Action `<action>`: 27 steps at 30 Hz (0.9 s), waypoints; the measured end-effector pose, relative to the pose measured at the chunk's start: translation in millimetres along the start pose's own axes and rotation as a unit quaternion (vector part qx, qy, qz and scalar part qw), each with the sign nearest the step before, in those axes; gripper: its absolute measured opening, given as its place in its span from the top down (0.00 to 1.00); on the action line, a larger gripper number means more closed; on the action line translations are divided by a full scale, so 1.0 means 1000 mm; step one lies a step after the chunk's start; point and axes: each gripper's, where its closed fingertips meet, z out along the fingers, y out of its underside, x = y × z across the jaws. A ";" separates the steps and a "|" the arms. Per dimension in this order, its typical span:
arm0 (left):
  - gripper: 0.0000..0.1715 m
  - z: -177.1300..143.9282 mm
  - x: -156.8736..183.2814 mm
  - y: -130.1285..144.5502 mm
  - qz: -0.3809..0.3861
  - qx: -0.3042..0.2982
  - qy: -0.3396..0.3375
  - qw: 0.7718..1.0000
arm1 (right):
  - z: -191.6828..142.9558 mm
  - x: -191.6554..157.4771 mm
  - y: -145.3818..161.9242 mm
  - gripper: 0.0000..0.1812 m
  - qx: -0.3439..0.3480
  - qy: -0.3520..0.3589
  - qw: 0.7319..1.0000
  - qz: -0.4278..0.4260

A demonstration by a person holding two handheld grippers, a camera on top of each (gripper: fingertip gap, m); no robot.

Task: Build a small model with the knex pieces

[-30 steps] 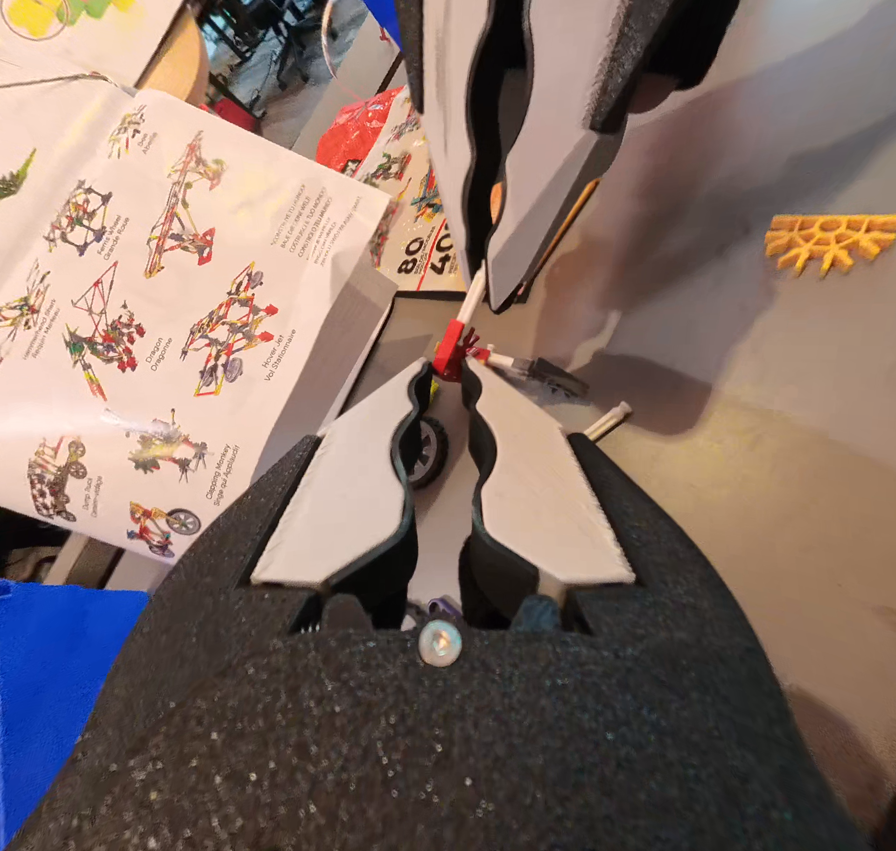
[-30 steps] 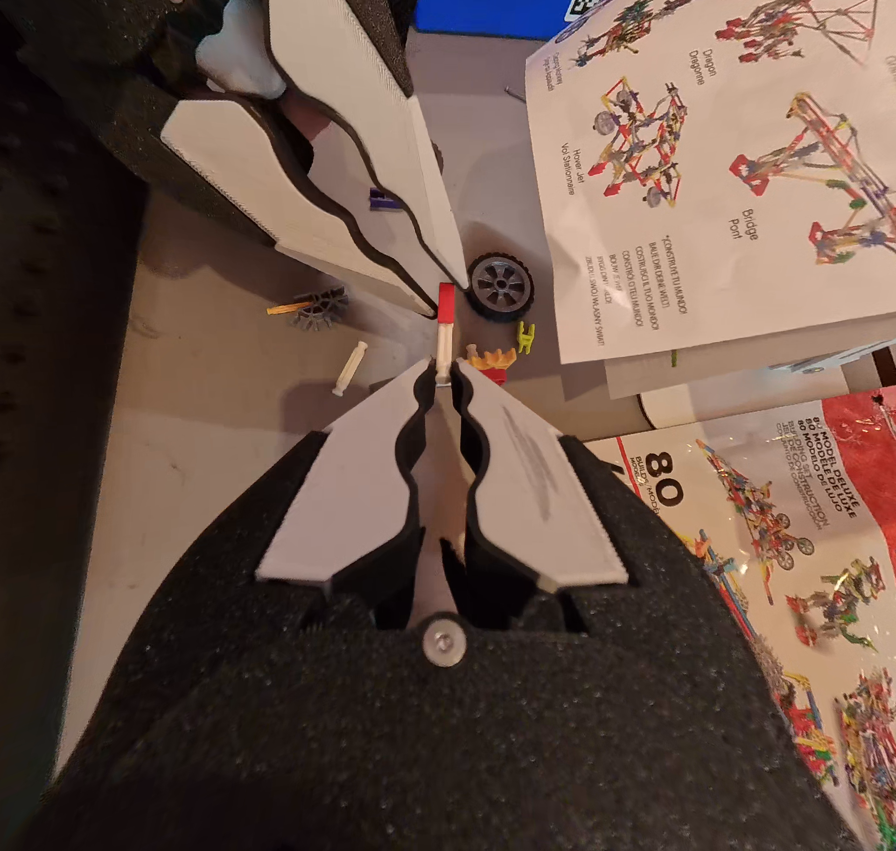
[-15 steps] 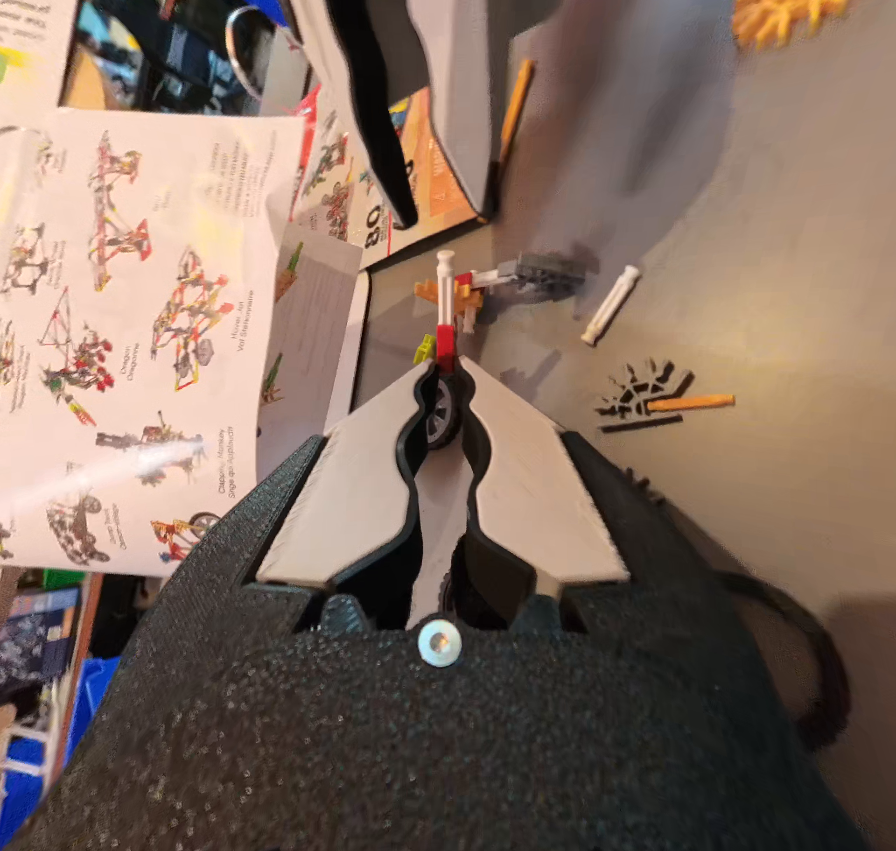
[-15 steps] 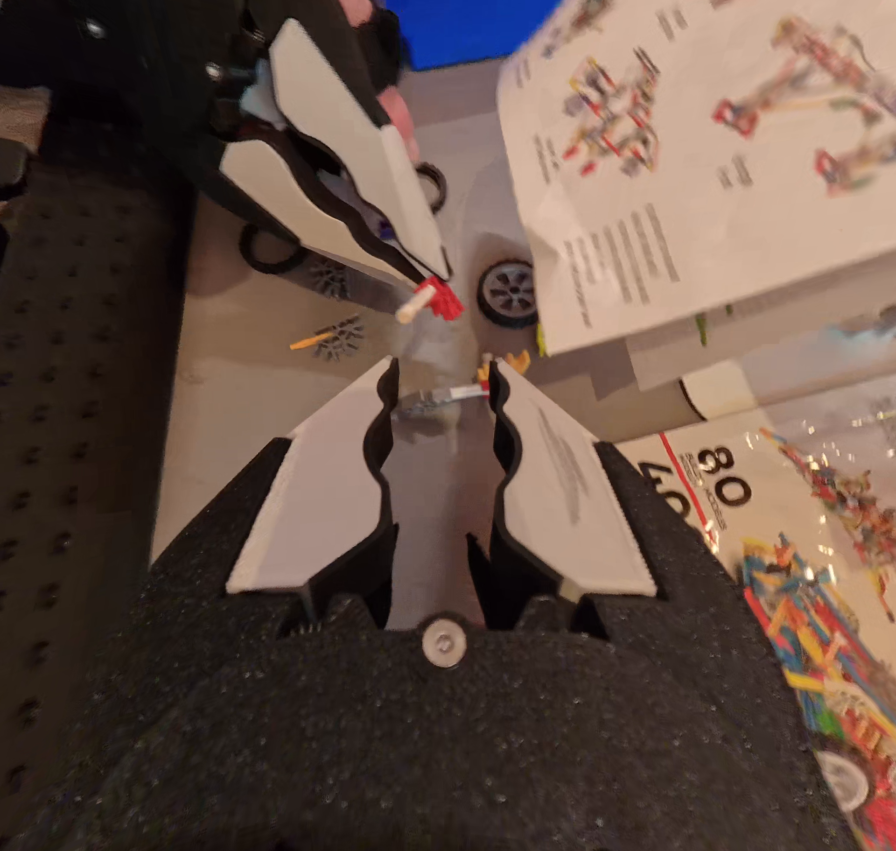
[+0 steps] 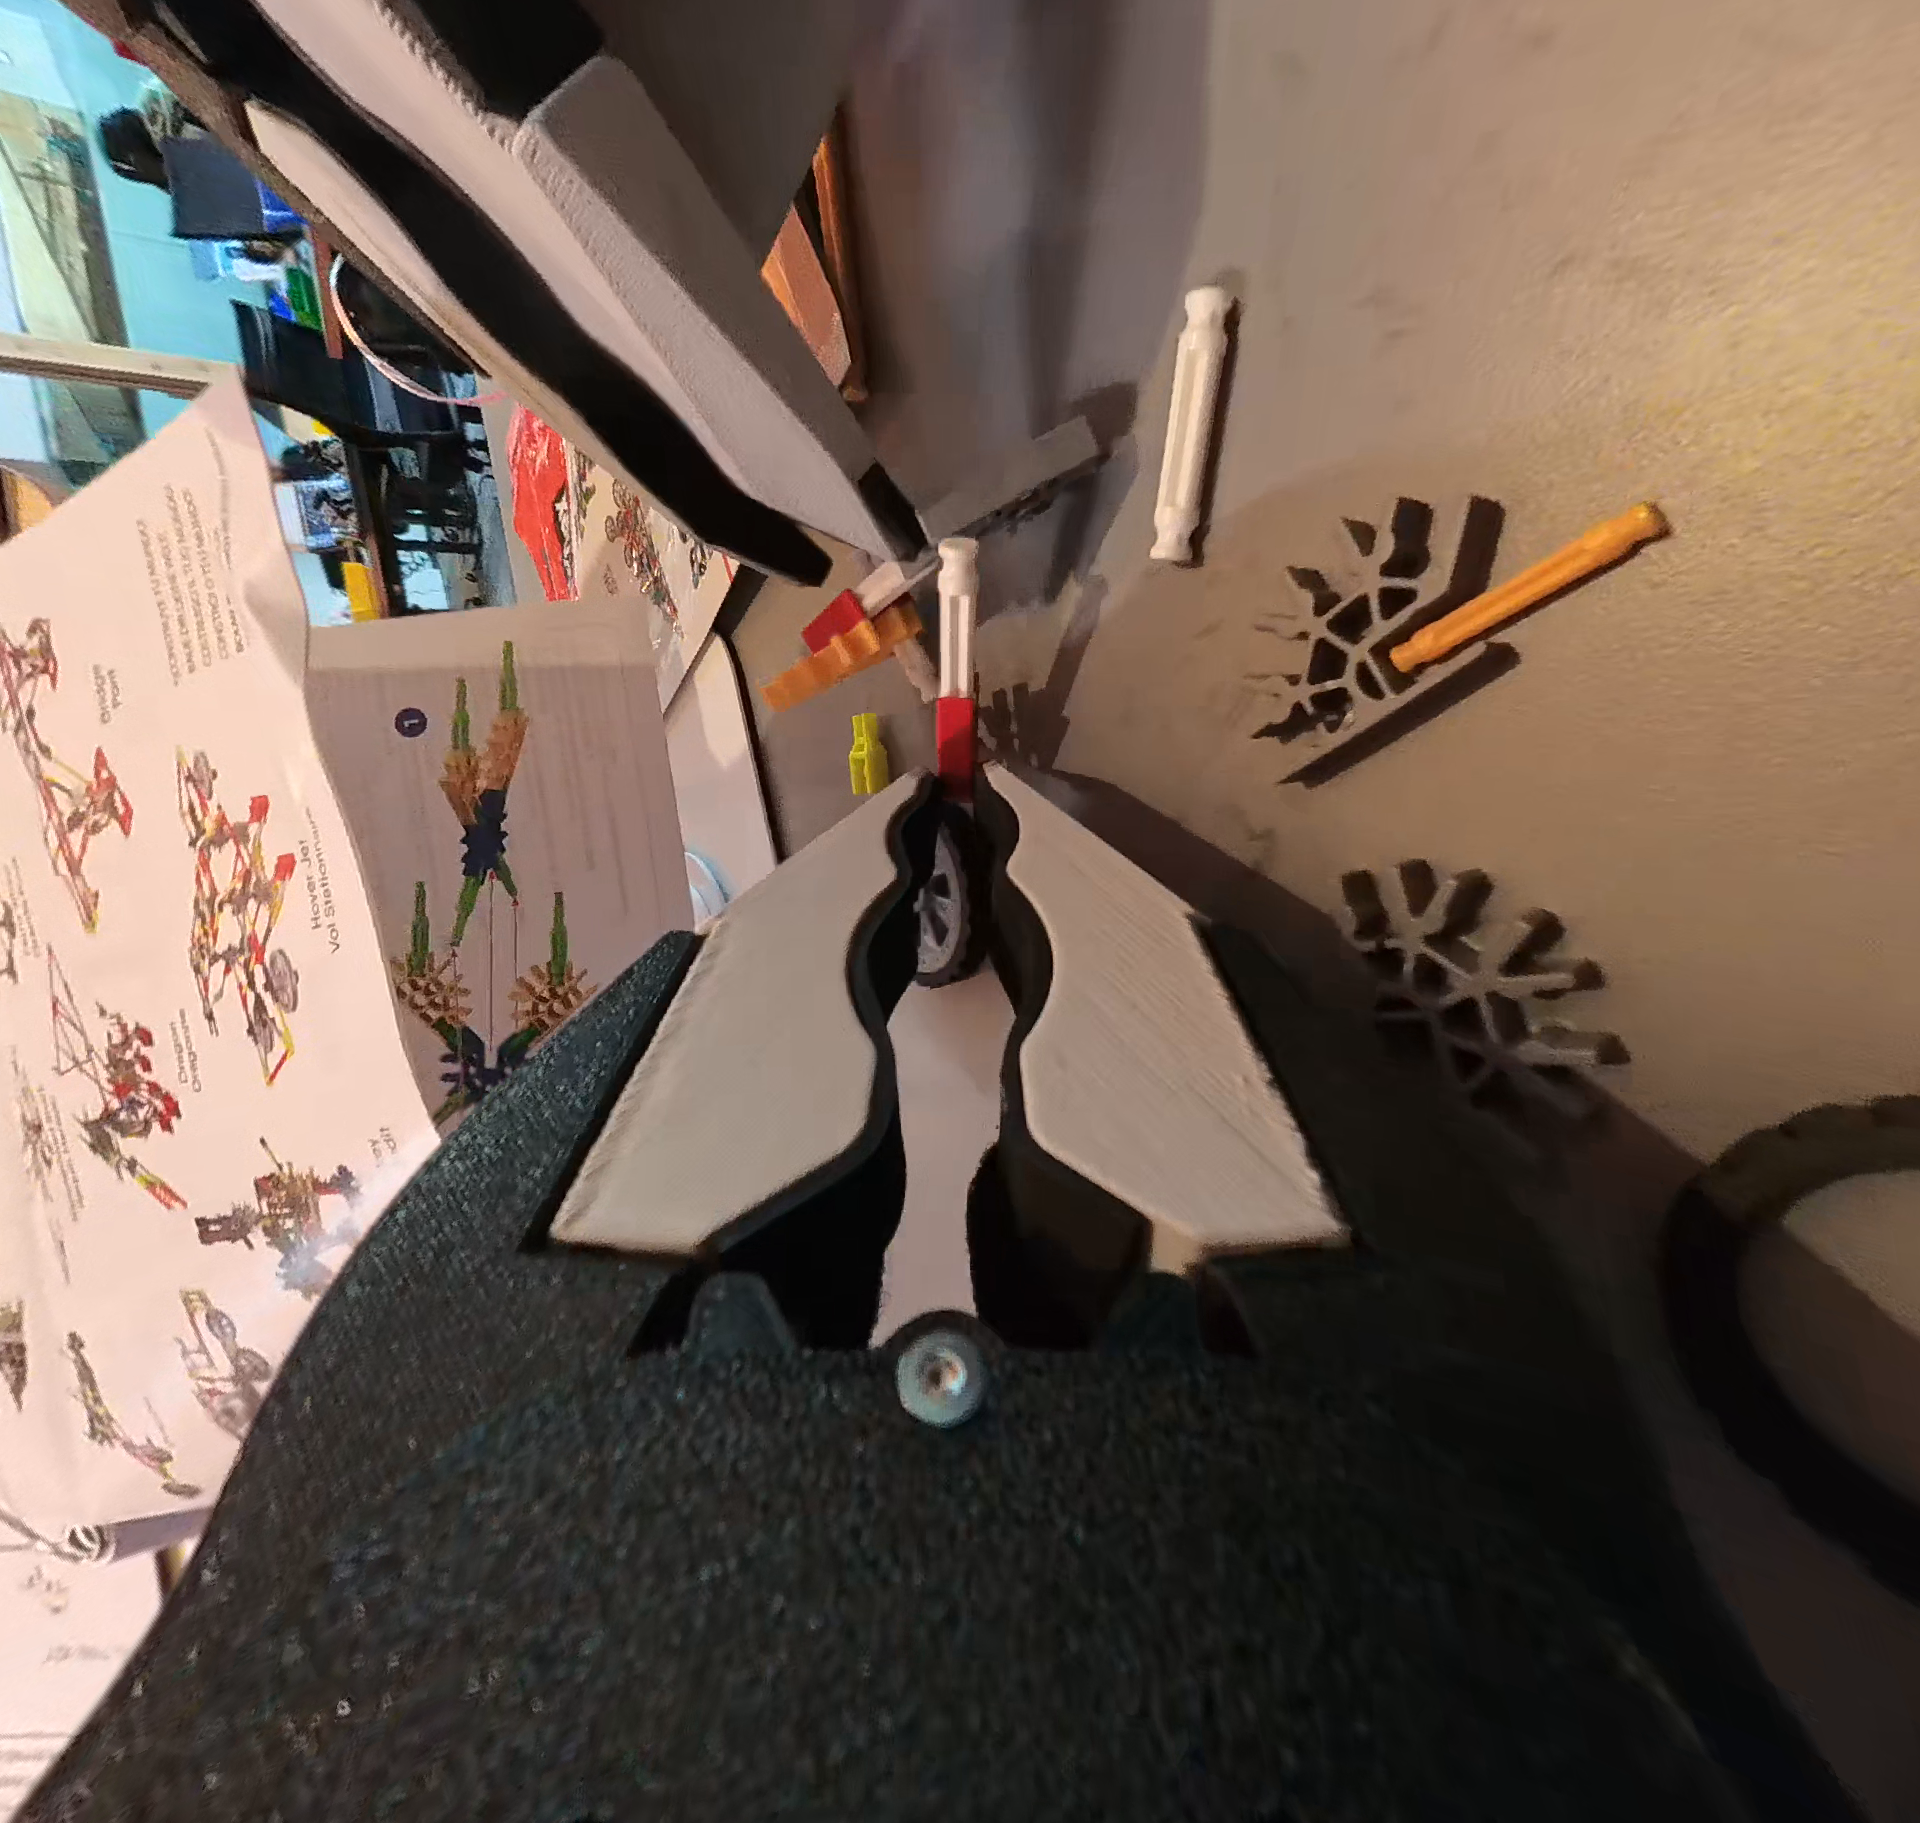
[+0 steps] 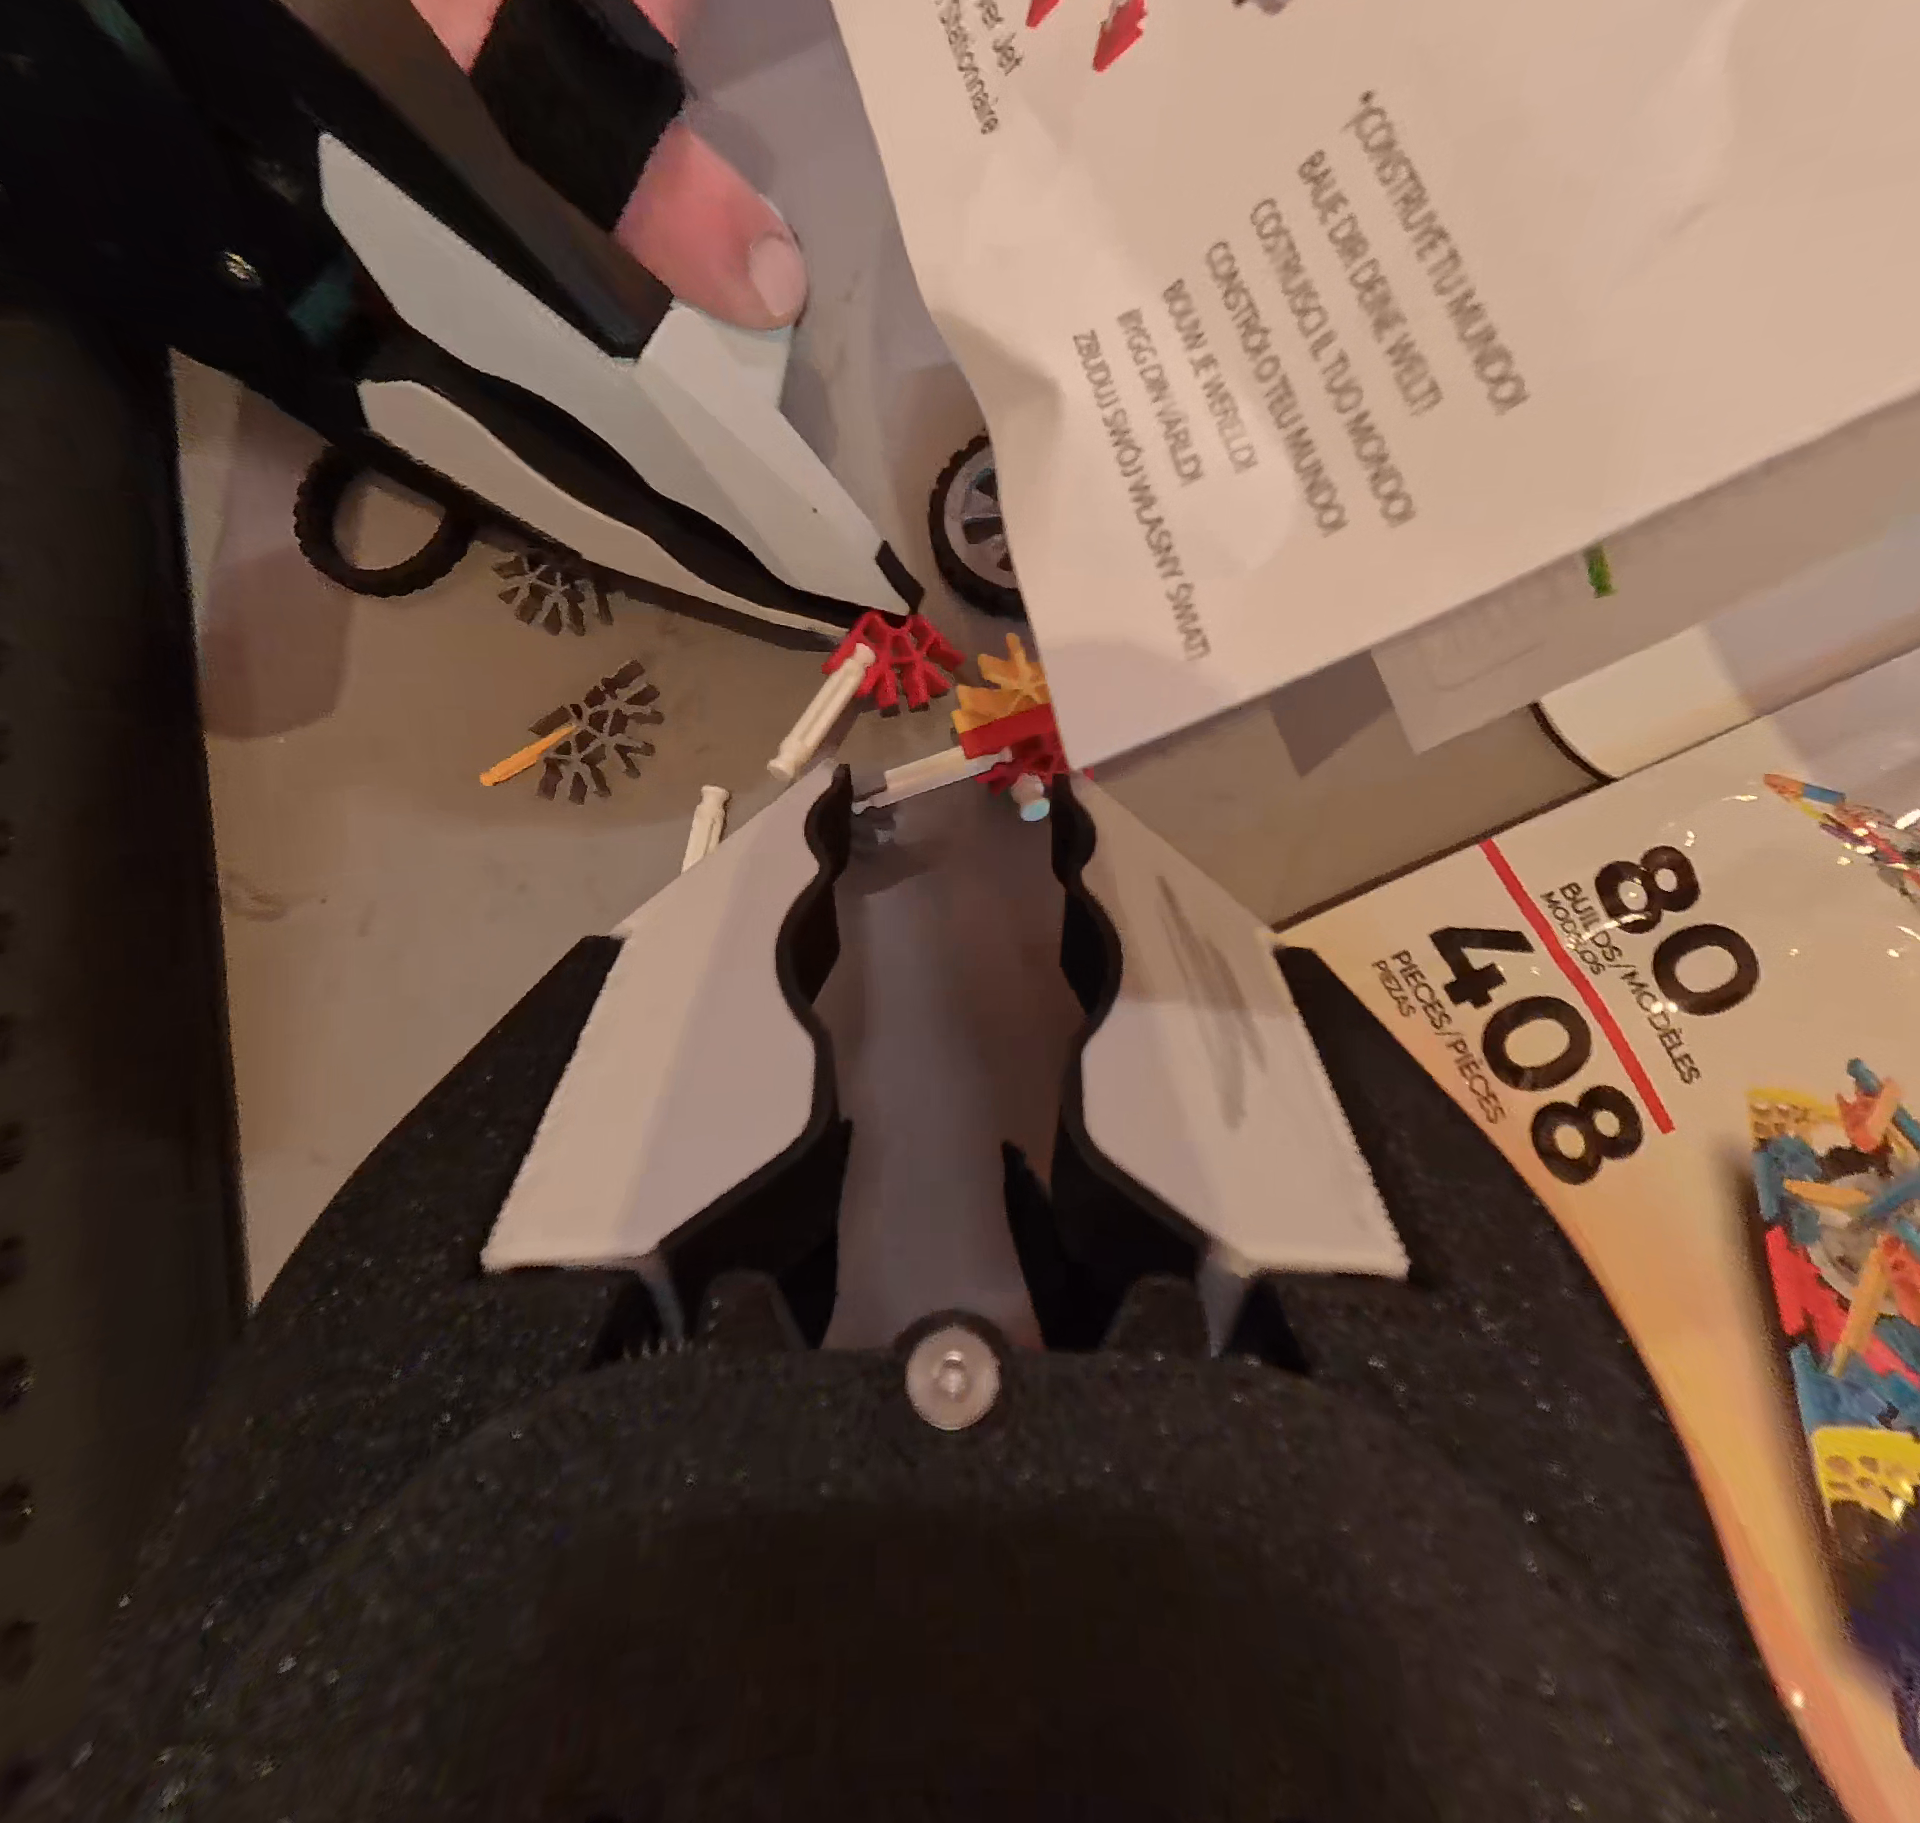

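Note:
My left gripper [image 5: 956, 786] is shut on a red connector [image 5: 956, 739] with a white rod [image 5: 956, 620] plugged into it and pointing away. In the right wrist view it [image 6: 888, 601] holds the same red connector [image 6: 899, 659] just above the grey table. My right gripper [image 6: 951, 794] is open and empty, low over the table. A small assembly of red and orange connectors [image 6: 1003, 729] with a white rod [image 6: 920, 774] lies just beyond its fingertips. The right gripper also shows in the left wrist view [image 5: 862, 547], above that assembly [image 5: 842, 646].
An open instruction booklet [image 6: 1351, 215] overhangs a wheel [image 6: 971, 526]. A bag of pieces [image 6: 1662, 1098] lies to the right. Loose on the table are a grey connector with an orange rod [image 5: 1382, 630], another grey connector [image 5: 1475, 984], a white rod [image 5: 1195, 423], a black tyre [image 6: 374, 537] and a yellow clip [image 5: 864, 750]. The gap from one gripper's tips to the other's is roughly 5 centimetres. The yellow clip [image 5: 864, 750] is about 4 centimetres from both grippers' fingertips.
My right gripper opened, let go of the white rod and moved down to the small assembly. My left gripper kept the red connector with the rod and swung aside.

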 end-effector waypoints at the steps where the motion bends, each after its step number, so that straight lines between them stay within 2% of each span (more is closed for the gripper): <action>1: 0.97 0.000 0.000 0.001 0.004 0.000 0.002 1.000 | 0.001 -0.001 -0.001 0.80 0.001 -0.002 1.000 -0.002; 6: 0.97 0.005 -0.004 0.003 0.018 0.000 0.006 1.000 | 0.000 -0.003 0.001 0.82 0.005 -0.017 1.000 0.004; 8: 0.97 0.006 -0.004 0.002 0.020 0.000 0.008 1.000 | -0.002 -0.006 0.003 0.87 0.007 -0.038 0.999 0.007; 10: 0.97 0.007 -0.004 0.000 0.025 0.002 0.008 1.000 | -0.005 -0.005 0.006 0.87 0.006 -0.045 0.999 0.010; 14: 0.97 0.008 -0.006 -0.003 0.026 0.006 0.012 1.000 | -0.006 -0.008 0.009 0.87 0.004 -0.064 0.998 0.006; 27: 0.97 0.011 -0.015 -0.003 0.041 0.002 0.000 0.999 | -0.006 -0.002 0.008 0.83 0.010 -0.049 0.999 0.009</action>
